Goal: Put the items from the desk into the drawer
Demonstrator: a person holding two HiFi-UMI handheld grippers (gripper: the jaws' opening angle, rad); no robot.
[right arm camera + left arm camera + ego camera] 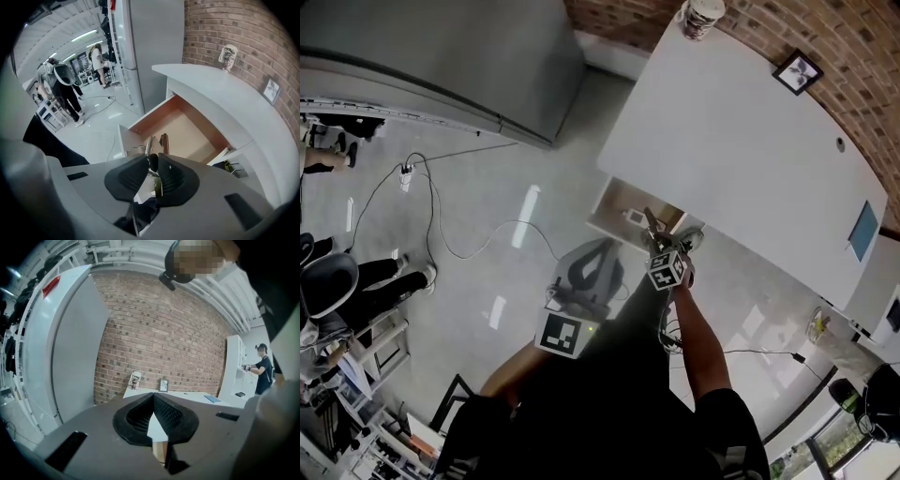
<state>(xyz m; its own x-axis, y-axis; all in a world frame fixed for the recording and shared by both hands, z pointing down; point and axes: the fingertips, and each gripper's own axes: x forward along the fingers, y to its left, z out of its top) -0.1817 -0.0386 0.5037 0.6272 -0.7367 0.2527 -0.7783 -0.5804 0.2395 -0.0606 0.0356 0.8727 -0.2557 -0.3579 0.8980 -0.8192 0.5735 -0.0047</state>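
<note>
My right gripper point(153, 160) is shut on a slim metal tool point(149, 146); its two prongs stick out past the jaws, above the front edge of the open wooden drawer point(187, 129). From the head view, the right gripper point(656, 242) hangs over the drawer point(617, 208) under the white desk point(741, 159). My left gripper point(586, 272), lower left of it, holds nothing, and its pads point(161, 411) meet at the tips. On the desk stand a patterned cup point(703, 17), a small picture frame point(797, 72) and a blue flat item point(863, 230).
A brick wall point(168, 338) runs behind the desk. A tall grey cabinet point(441, 56) stands left of the desk. A cable point(441, 220) loops over the floor. People stand at the left point(356, 281), and one stands by white shelves point(262, 369).
</note>
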